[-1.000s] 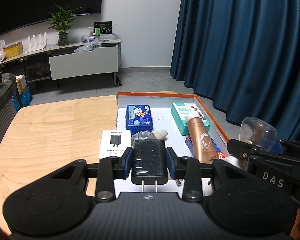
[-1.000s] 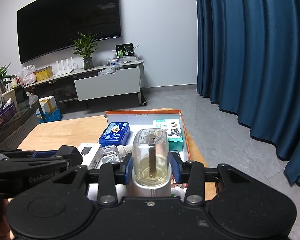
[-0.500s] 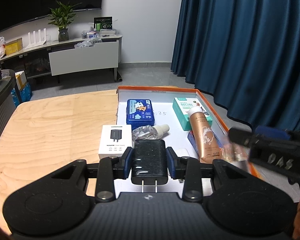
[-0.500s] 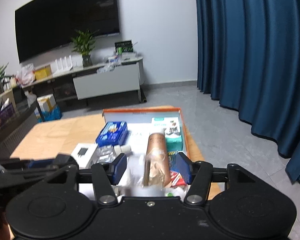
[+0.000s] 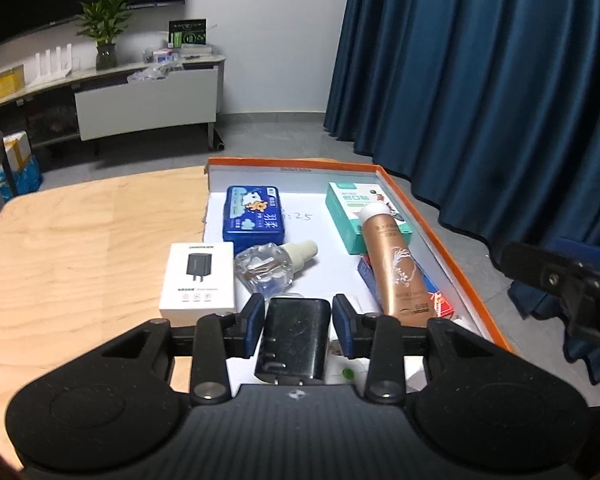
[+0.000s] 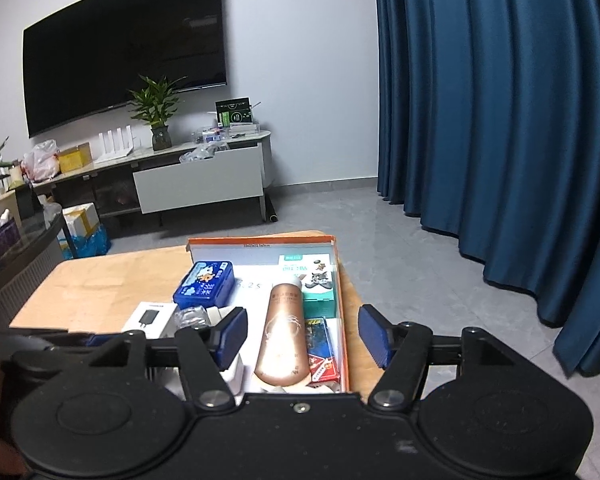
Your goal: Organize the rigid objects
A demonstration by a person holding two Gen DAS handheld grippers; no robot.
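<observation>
Jaws of the left gripper (image 5: 298, 330) are just starting to part, the black charger (image 5: 294, 340) between the blue pads, at 6 o'clock over the orange-rimmed tray (image 5: 440, 240) on the wooden counter (image 5: 80, 240). At 9 o'clock of the charger sits a white charger box (image 5: 198, 280), at 12 a clear bottle (image 5: 266, 266), beyond it a blue tin (image 5: 253, 218). Right gripper (image 6: 302, 338) jaws stand wide and are opening, empty, above a copper bottle (image 6: 282, 336) lying in the tray.
</observation>
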